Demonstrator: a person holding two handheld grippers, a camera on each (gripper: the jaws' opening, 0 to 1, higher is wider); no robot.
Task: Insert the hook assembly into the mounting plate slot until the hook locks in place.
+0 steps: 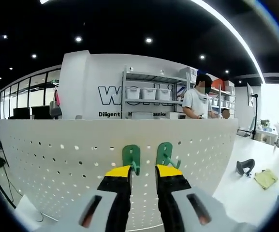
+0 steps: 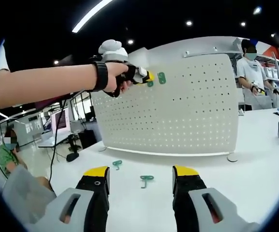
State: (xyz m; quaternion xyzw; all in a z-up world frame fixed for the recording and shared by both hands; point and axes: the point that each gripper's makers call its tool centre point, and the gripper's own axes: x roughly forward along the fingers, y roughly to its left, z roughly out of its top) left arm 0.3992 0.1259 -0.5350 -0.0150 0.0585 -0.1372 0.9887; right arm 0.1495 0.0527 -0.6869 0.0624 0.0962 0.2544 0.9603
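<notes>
In the left gripper view, the left gripper is holding its fingers apart, gripping nothing, just before two green hooks sitting on the white pegboard at frame centre. In the right gripper view, the right gripper is hovering wide open over the worktop, where two loose green hooks are lying at lower centre.

Upright pegboard stands on the table; two hooks hang side by side on its face — two more lie on the table before it.
</notes>
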